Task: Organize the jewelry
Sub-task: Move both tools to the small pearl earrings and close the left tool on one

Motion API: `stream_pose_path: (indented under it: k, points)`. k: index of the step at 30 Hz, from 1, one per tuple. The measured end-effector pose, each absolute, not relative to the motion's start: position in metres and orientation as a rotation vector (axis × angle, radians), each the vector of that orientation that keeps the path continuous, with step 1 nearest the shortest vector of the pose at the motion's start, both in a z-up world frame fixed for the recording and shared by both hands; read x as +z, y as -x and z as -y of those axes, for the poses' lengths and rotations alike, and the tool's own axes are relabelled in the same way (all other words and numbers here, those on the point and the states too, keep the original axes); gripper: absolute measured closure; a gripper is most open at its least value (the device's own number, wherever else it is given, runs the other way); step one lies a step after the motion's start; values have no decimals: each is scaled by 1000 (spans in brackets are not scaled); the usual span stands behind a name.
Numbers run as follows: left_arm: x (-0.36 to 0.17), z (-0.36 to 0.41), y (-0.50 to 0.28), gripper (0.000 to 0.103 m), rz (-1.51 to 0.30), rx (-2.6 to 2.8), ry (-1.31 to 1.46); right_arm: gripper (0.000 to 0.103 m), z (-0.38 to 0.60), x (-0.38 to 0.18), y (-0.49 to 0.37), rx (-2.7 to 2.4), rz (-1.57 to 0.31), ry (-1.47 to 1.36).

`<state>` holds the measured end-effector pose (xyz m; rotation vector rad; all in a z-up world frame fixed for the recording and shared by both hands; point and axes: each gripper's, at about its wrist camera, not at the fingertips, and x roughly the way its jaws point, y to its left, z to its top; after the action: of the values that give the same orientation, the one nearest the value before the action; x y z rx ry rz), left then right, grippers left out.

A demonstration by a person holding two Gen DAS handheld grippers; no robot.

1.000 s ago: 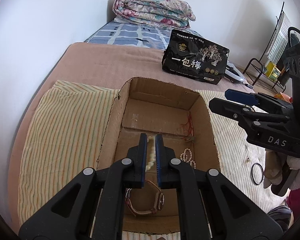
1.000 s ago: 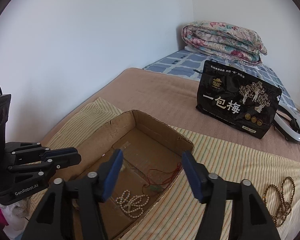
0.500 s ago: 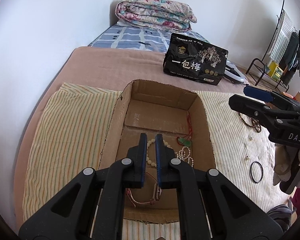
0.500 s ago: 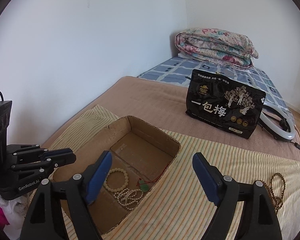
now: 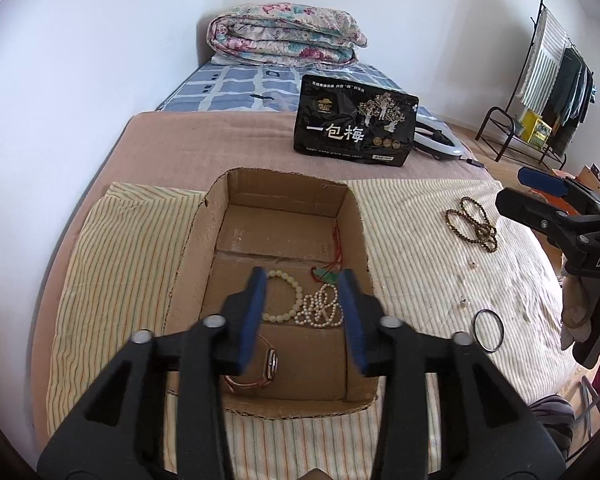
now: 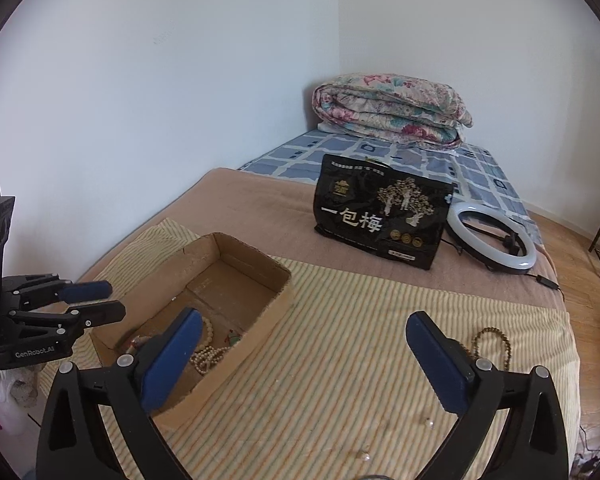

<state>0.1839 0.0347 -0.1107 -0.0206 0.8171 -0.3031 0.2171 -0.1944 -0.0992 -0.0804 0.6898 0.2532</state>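
Note:
An open cardboard box [image 5: 356, 232] [image 6: 276, 312] sits on a striped cloth. Inside lie a cream bead bracelet [image 5: 290, 292], a pearl strand [image 5: 320, 310], a green pendant on red cord [image 5: 328, 274] and a pink-strap watch [image 5: 260, 372]. My left gripper [image 5: 302, 312] is open and empty above the box. My right gripper [image 6: 304, 356] is wide open and empty, to the right of the box. A brown bead necklace [image 5: 472, 228] [image 6: 494, 340] and a black ring [image 5: 489, 330] lie on the cloth to the right.
A black snack bag [image 5: 356, 128] [image 6: 380, 216] stands behind the box. A ring light [image 6: 492, 240] lies beside it. A folded floral quilt [image 5: 284, 40] is at the bed's head. Small loose beads [image 6: 428, 422] lie on the cloth. A clothes rack [image 5: 548, 80] stands far right.
My left gripper opened, let go of the cream bead bracelet into the box, and rose back. My right gripper moved right, away from the box.

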Motion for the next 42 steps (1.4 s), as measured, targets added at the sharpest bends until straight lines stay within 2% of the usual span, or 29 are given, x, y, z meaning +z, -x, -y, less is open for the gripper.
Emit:
stream_pose_path:
  k: [1,12,24,30,32,34,36,39,42]
  points:
    - [-108,-31,-180,48,-801,-307,21,0,201,-99,-213,236,-692,85]
    - [-102,28,-159,48,-789,-406,-57,0,289,-107,-168,87,-717,71]
    - [-127,99,-148,48,-838,-538,-120,1,352,-137,-152,12,-764,12]
    - [-146,129,-149,48,-870,-588,-130,11,355,-157,-160,46,-794,16]
    - [-152,137,-151,52,-880,-605,-127,15,355,-165,-164,54,-806,19]
    - [-159,146,-155,62,-900,-618,-135,18,355,-173,-168,68,-818,8]
    - [-166,155,-157,67,-911,-632,-146,22,353,-180,-172,85,-826,2]
    - [-177,167,-161,77,-934,-659,-149,32,351,-193,-181,107,-850,5]
    - [-186,178,-165,81,-955,-679,-155,41,348,-204,-188,127,-878,14]
